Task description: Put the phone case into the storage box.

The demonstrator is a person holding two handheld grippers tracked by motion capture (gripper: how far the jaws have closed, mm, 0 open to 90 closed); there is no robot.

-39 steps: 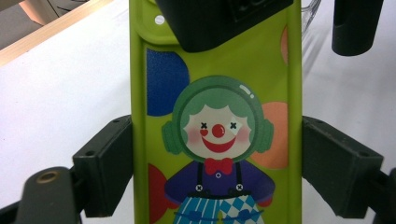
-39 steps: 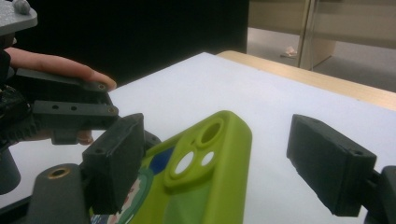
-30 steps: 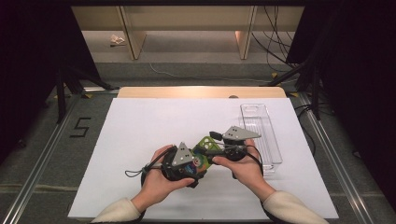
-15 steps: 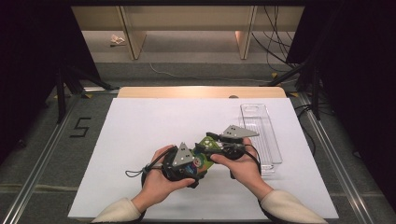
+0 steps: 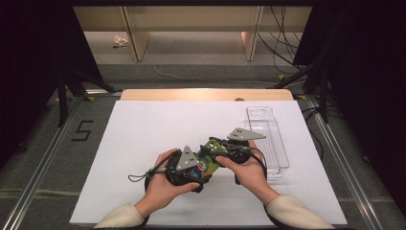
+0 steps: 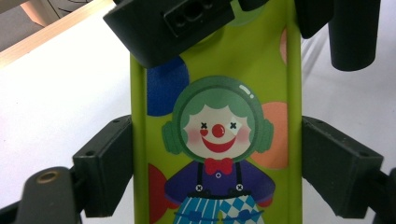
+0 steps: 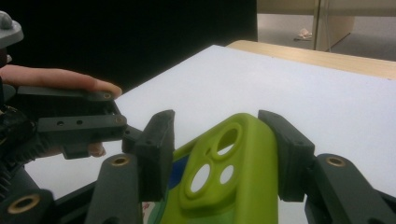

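Phone case, lime green with a clown printed on it, sits clamped by its long edges between my left gripper jaws, while my right gripper jaws have just been closing around the camera-hole end and now touch both its sides. I hold it just above the white table near the front edge, a clear plastic tray lying just to the right.

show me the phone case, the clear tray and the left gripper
phone case (image 6: 218,135), left gripper view, on the clown's face printed on its green back
clear tray (image 5: 262,120), high view, on its far rim
left gripper (image 6: 218,182), left gripper view, midway between its two black jaws, which clamp the case's sides
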